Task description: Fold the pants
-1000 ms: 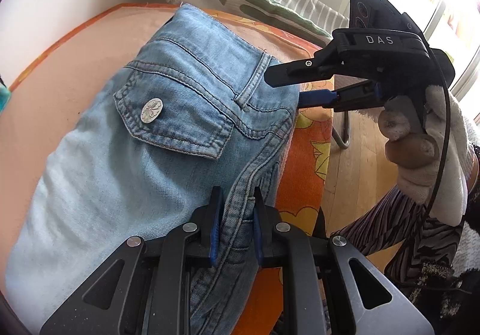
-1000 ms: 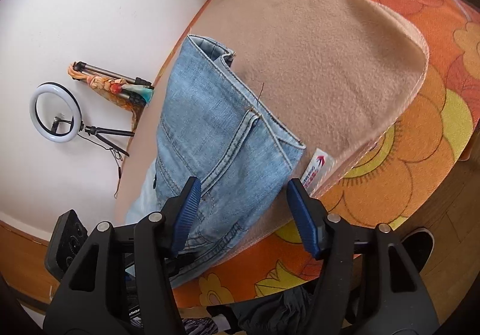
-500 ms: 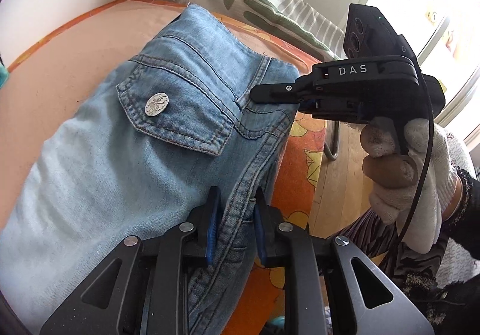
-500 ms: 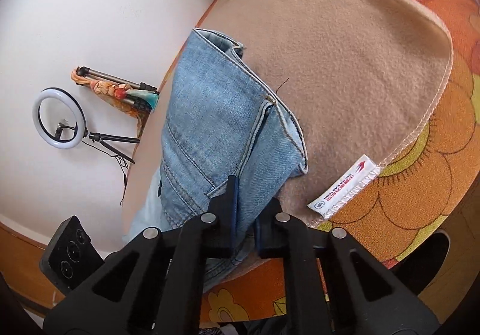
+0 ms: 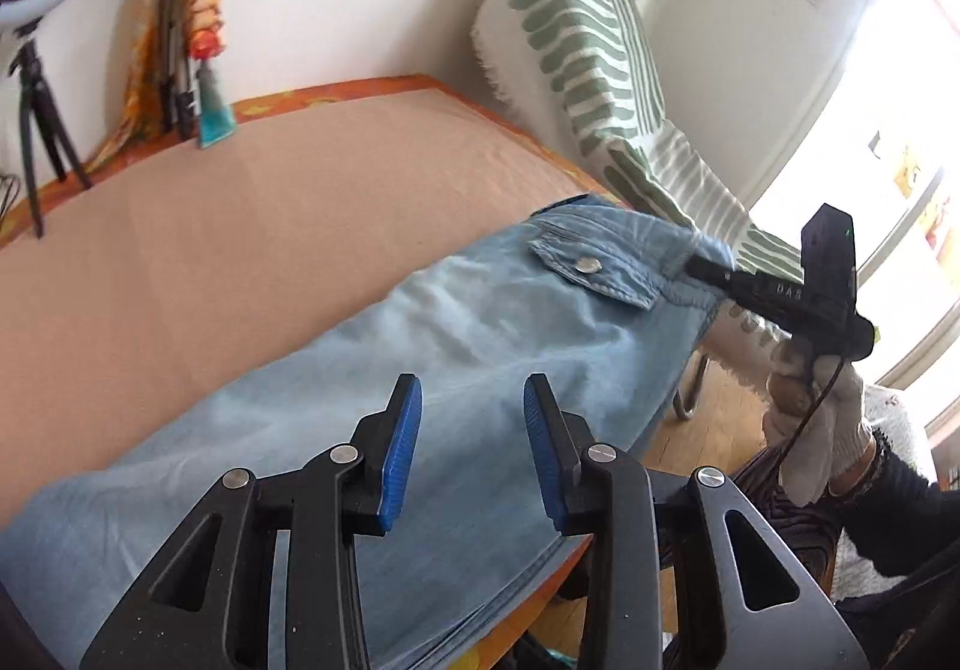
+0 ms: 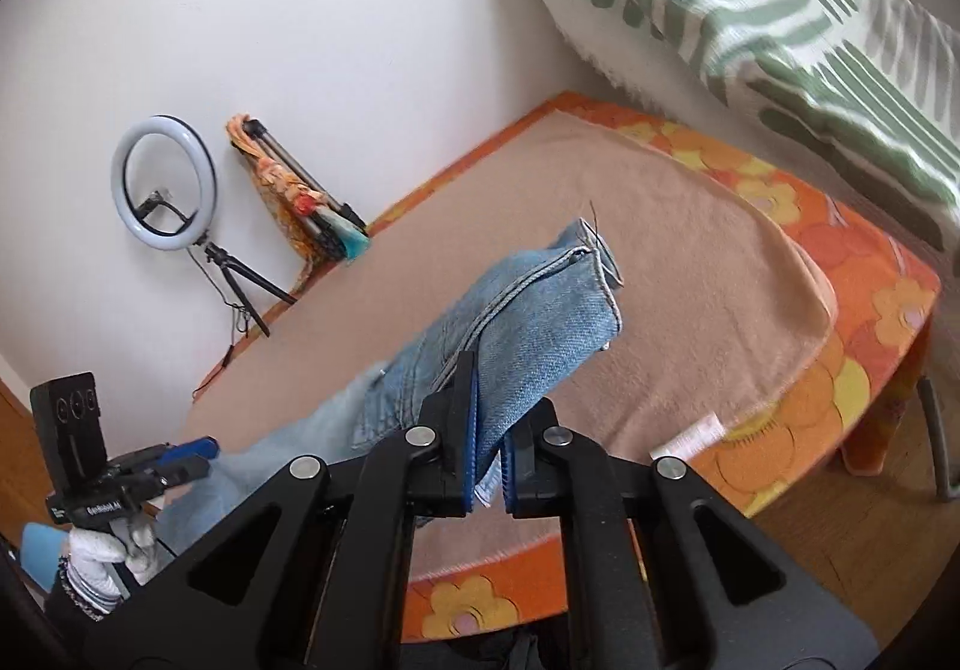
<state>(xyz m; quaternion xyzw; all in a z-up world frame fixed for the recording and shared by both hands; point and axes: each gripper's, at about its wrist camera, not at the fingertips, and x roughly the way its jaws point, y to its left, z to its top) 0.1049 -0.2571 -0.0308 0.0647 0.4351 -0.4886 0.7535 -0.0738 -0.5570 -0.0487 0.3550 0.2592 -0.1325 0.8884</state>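
Light blue jeans (image 5: 468, 370) lie along the near edge of a table under a tan fleece cloth (image 5: 252, 226). My left gripper (image 5: 471, 439) is open and empty, hovering over the leg part. My right gripper (image 6: 486, 457) is shut on the waistband end of the jeans (image 6: 540, 328) and holds it lifted off the cloth. It also shows in the left wrist view (image 5: 708, 271), pinching the waistband beside the buttoned back pocket (image 5: 591, 274). The left gripper appears at the lower left of the right wrist view (image 6: 192, 460).
An orange flowered tablecloth (image 6: 840, 274) lies under the fleece. A green striped cushion (image 5: 576, 46) leans at the table's far end. A ring light on a tripod (image 6: 165, 184) and a bundle of tripods with a scarf (image 6: 294, 190) stand against the white wall. Wooden floor (image 5: 714, 418) lies below the table edge.
My left gripper let go of the jeans' seam, opened and drew back along the leg. My right gripper closed on the waistband and lifted that end.
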